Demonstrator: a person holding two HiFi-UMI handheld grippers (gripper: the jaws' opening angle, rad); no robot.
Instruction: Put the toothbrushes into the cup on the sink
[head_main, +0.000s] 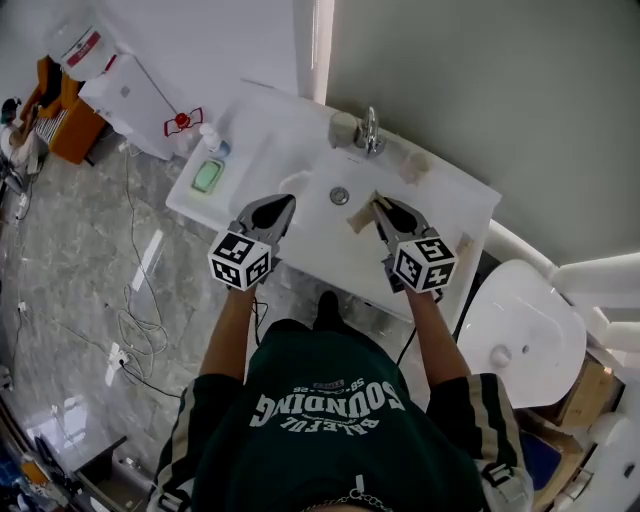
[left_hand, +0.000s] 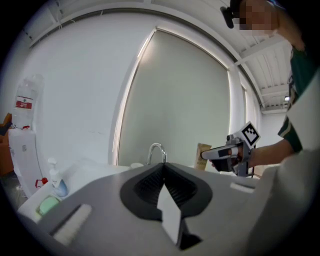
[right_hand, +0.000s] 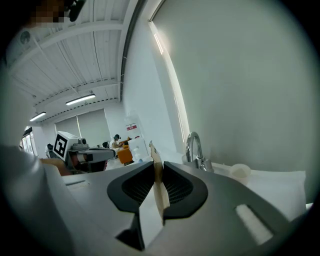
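Note:
My right gripper (head_main: 381, 203) hovers over the white sink basin (head_main: 320, 240), shut on a flat beige paper packet (head_main: 362, 216). The packet stands on edge between the jaws in the right gripper view (right_hand: 156, 175), and the left gripper view shows it as well (left_hand: 202, 150). My left gripper (head_main: 287, 201) hangs over the basin's left side, jaws shut with nothing between them (left_hand: 163, 165). A pale cup (head_main: 343, 128) stands left of the faucet (head_main: 370, 130). A second cup (head_main: 415, 165) stands to the faucet's right. No bare toothbrush shows.
A green soap dish (head_main: 208, 176) and a pump bottle (head_main: 213, 140) sit on the counter's left end. The drain (head_main: 340, 196) lies between the grippers. A white toilet (head_main: 520, 330) stands right of the sink, and cables trail over the floor (head_main: 130, 320) on the left.

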